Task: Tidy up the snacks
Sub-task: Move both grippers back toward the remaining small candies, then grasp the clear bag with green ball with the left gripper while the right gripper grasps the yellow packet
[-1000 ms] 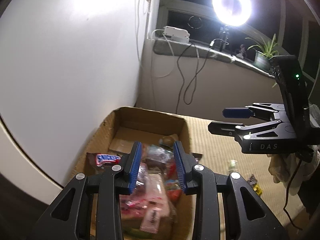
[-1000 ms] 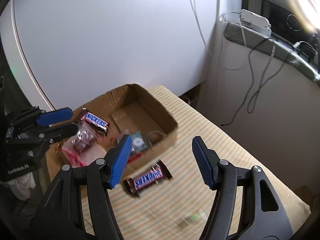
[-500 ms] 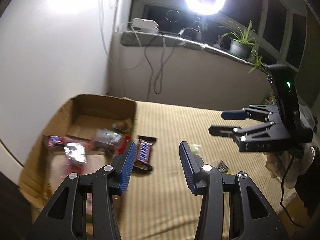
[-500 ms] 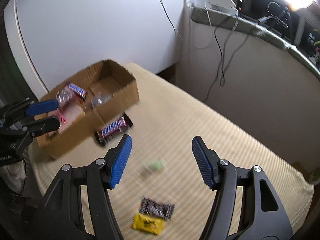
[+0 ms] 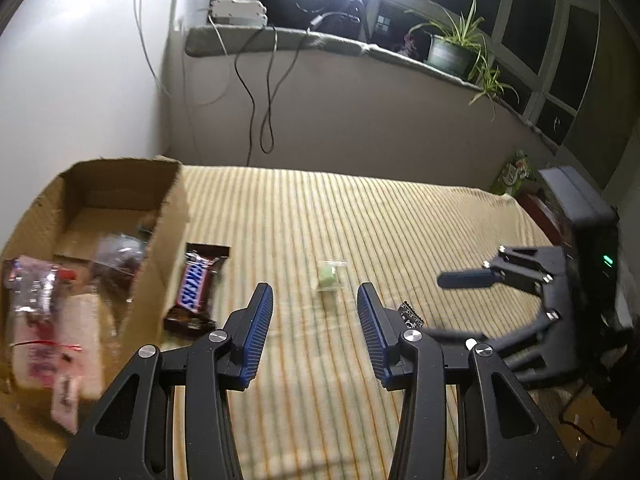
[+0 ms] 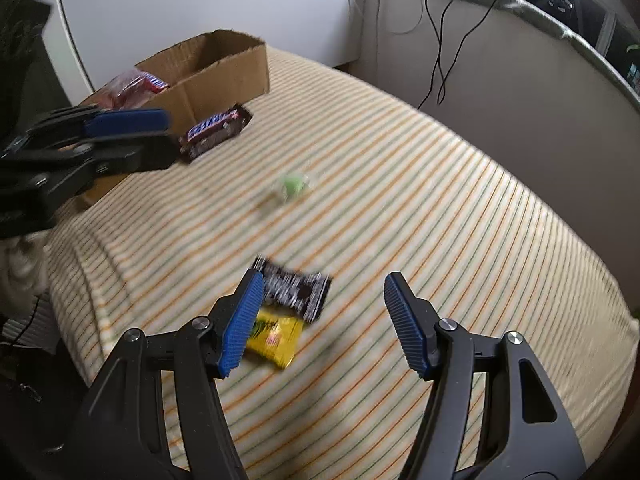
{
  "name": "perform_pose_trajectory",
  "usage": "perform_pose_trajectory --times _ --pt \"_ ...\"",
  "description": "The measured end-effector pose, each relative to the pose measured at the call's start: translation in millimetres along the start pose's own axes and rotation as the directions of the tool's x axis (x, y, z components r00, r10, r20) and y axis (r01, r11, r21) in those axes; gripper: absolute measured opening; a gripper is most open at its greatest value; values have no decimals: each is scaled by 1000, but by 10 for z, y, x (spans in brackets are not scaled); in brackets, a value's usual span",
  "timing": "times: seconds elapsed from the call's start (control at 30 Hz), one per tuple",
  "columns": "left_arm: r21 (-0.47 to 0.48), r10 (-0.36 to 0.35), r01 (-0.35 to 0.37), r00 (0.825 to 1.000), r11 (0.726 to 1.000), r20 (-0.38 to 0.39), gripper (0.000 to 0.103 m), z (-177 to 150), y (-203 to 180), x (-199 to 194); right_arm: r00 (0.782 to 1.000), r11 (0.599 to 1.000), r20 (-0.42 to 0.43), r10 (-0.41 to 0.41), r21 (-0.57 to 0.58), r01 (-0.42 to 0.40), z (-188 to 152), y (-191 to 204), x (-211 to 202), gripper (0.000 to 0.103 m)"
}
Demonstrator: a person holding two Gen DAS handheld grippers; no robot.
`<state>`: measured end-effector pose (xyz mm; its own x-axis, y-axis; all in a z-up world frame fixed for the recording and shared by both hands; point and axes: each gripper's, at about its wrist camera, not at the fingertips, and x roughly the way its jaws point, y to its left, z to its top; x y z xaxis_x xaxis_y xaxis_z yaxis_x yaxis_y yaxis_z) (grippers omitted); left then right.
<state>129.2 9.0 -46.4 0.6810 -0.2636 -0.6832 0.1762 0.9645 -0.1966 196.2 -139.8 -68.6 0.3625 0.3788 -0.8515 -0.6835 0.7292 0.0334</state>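
Observation:
A cardboard box [image 5: 168,216] holding several snack packs stands at the left of a striped cloth; it also shows in the right wrist view [image 6: 224,68]. A Snickers bar [image 5: 196,288] lies just right of the box, also seen from the right wrist [image 6: 214,132]. A small green candy [image 5: 329,278] lies mid-cloth, just beyond my open, empty left gripper [image 5: 314,300]. A black-and-white packet [image 6: 294,290] and a yellow packet [image 6: 274,334] lie just ahead of my open, empty right gripper [image 6: 324,284].
A window ledge [image 5: 320,42] with cables, a white box and a potted plant [image 5: 452,50] runs behind the table. A white wall [image 5: 72,80] is at the left. The cloth's edge [image 6: 72,280] drops off at the near left.
Both grippers have swung away from the box to the right, over the open cloth. The loose candy and packets have come into view. Both stay open and empty.

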Motion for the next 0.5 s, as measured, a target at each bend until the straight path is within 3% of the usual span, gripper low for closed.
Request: perform_pose_trajectory --times 0.13,0.5 --pt "5 -20 20 999 1000 -36 42 23 -14 189 999 998 8 42 38 -42 -180 92 -50 66" --pt "58 -3 10 994 998 -110 34 68 -97 661 1000 1000 20 -14 27 13 -291 346 3 65"
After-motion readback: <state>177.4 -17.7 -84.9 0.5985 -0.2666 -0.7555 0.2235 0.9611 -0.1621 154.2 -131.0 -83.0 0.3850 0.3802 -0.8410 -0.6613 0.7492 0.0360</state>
